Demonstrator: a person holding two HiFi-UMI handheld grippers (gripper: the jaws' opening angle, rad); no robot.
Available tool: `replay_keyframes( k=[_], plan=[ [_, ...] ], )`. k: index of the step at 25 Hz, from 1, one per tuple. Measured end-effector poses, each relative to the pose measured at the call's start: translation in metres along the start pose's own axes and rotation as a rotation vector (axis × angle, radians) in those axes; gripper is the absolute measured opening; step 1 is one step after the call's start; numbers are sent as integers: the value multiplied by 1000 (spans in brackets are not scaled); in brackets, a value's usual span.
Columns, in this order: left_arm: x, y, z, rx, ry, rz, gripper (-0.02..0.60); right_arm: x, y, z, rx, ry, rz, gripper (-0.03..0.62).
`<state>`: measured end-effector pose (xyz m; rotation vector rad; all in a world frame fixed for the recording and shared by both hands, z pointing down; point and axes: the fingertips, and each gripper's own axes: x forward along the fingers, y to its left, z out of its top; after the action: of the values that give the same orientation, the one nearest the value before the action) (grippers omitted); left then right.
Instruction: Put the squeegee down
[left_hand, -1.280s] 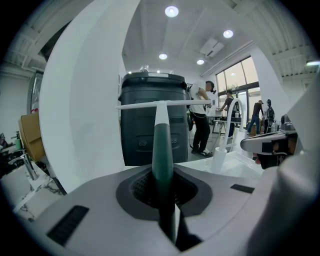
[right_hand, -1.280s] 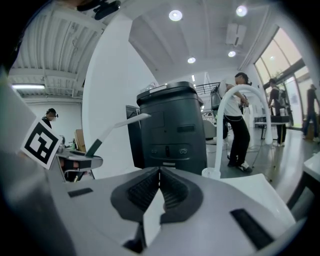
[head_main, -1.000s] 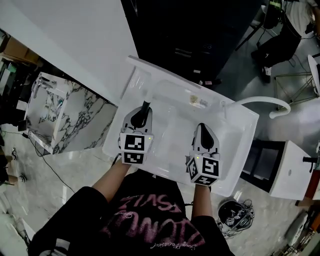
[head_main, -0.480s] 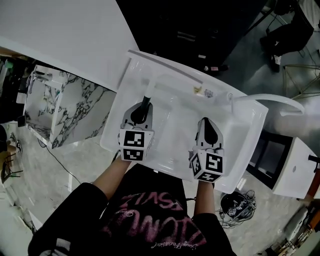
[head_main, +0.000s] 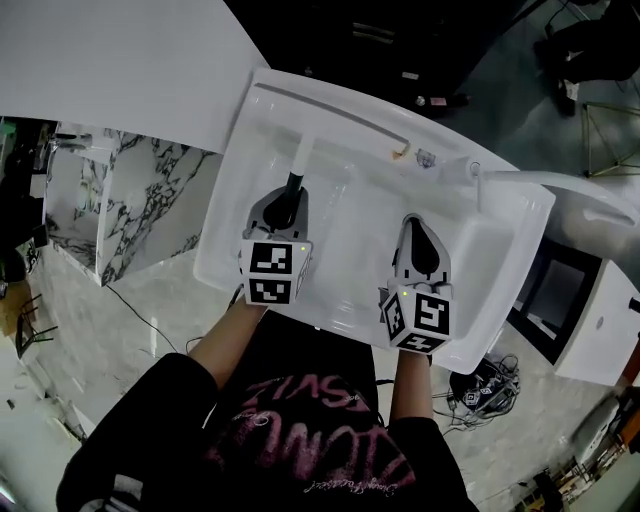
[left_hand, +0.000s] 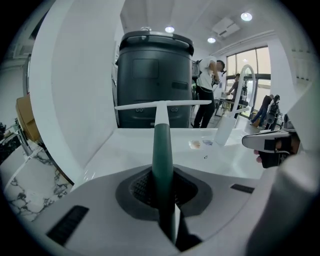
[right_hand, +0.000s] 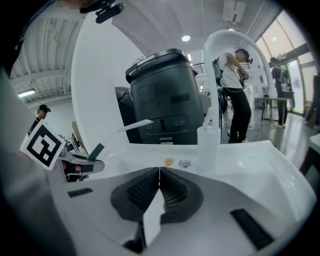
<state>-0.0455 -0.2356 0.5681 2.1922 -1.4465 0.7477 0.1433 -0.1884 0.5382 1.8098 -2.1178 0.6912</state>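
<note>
The white sink (head_main: 345, 215) bears 2 small scraps (head_main: 401, 152) near its faucet (head_main: 530, 183).

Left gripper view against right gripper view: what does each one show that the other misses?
Left gripper view only: the left tool with its pads closed on the dark green handle of the squeegee. Right gripper view only: the right tool shut, with nothing between its jaws, and the left tool's marker cube. Both: the squeegee's white blade, the white sink, the arched faucet, the dark bin and people standing behind.
</note>
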Motion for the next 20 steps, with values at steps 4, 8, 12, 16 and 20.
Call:
replay_keyframes(
  k=[4,8,12,16,20],
  plan=[
    [10,-1,-9,16,39,6,39,6,-4,-11,7,25,-2,21],
    [19,-4,-21,29,90,-2,40,12,-6,-23,25,52,0,21],
    [28,-1,-30,24,135,12,40,18,-7,-28,32,61,2,21],
    [34,3,-37,15,168,32,40,21,-11,-33,39,70,-2,21],
    [37,5,-40,6,181,42,40,24,-12,-34,48,74,-2,21]
  ],
)
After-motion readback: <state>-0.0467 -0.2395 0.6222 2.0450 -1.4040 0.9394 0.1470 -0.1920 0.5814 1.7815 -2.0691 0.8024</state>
